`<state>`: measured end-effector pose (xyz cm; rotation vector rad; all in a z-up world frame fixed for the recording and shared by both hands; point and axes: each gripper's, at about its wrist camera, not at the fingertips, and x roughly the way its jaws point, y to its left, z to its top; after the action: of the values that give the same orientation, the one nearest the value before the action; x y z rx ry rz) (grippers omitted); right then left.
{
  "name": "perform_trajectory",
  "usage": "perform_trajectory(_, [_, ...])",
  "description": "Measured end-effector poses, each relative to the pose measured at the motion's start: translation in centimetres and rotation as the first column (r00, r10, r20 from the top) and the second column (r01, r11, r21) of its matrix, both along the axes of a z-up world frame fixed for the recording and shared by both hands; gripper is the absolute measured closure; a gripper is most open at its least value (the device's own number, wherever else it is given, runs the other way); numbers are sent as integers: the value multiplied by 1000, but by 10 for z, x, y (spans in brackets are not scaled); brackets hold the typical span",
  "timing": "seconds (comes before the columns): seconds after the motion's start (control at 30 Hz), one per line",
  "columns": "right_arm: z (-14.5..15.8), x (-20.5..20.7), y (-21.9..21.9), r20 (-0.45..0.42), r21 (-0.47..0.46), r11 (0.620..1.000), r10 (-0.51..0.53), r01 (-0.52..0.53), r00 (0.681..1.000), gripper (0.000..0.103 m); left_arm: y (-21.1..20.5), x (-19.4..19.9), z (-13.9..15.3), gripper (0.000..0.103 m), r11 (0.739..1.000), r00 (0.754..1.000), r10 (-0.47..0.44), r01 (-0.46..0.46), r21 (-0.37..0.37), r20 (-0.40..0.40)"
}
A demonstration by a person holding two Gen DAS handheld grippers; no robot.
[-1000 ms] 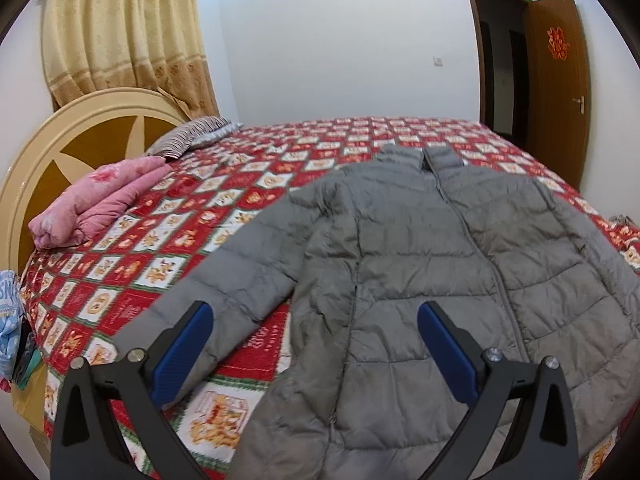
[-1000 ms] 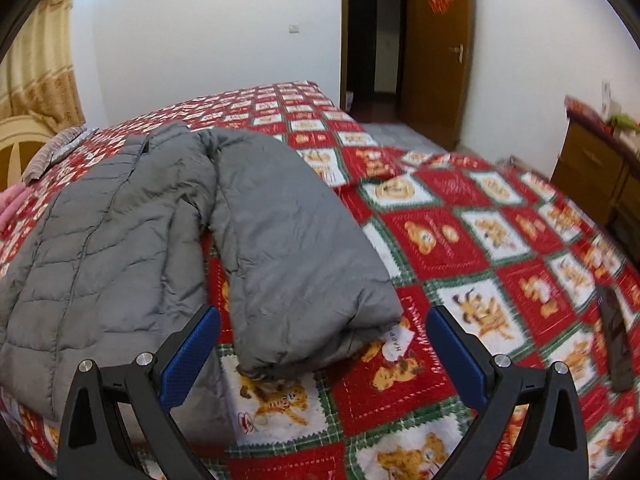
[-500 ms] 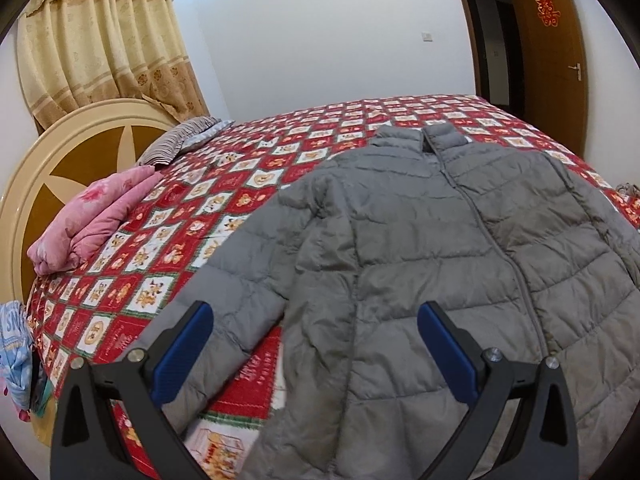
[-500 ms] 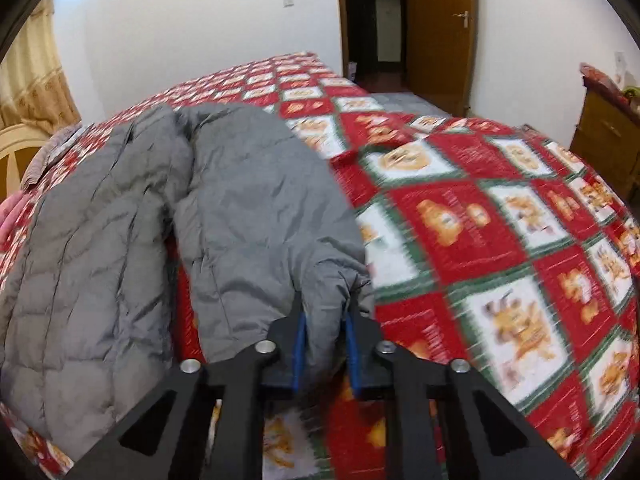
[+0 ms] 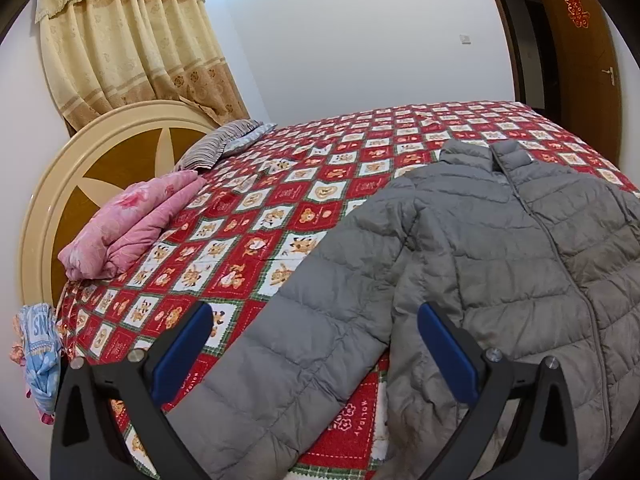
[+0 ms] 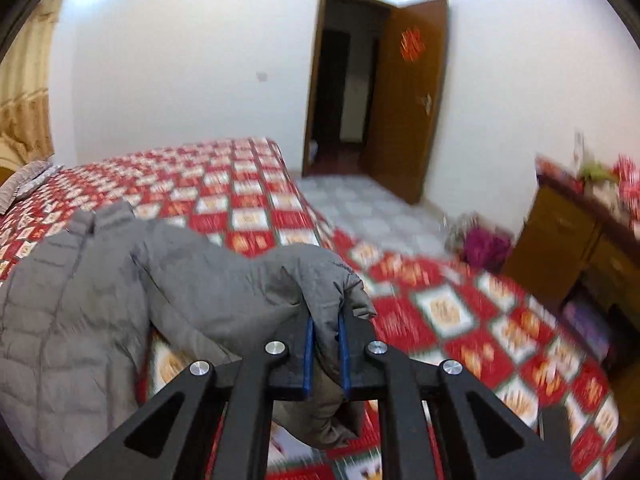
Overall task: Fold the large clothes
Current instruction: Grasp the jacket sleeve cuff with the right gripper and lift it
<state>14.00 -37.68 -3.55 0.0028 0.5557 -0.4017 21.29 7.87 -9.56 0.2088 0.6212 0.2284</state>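
A grey quilted jacket [image 5: 500,248] lies front up on the red patterned bedspread [image 5: 320,184]. Its left sleeve [image 5: 304,320] stretches toward the near bed edge. My left gripper [image 5: 314,344] is open and hovers over that sleeve, one finger on each side, not touching. In the right wrist view my right gripper [image 6: 325,334] is shut on the cuff of the jacket's other sleeve [image 6: 320,280] and holds it lifted above the bed; the jacket body [image 6: 68,300] lies to the left.
A folded pink quilt [image 5: 132,224] and a striped pillow [image 5: 218,148] lie by the round headboard [image 5: 80,168]. Blue cloth [image 5: 38,356] hangs at the bed's left corner. A wooden dresser [image 6: 580,248] stands right, an open door [image 6: 404,96] behind.
My right gripper closed on the sleeve cuff and lifted it off the bed. My left gripper shifted left, from over the jacket body to over the left sleeve.
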Motion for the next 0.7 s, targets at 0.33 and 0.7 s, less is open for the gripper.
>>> perform_trajectory(0.33, [58,42,103,93,-150,973,192,-177,977,94,13,10,-5,0,1000,1000,7,-7,-9,-24])
perform_trajectory(0.7, [39,87,233,41,-261,871,441,-416,897,94,26,20,-7,0,999,999,3,-4,-46,-34])
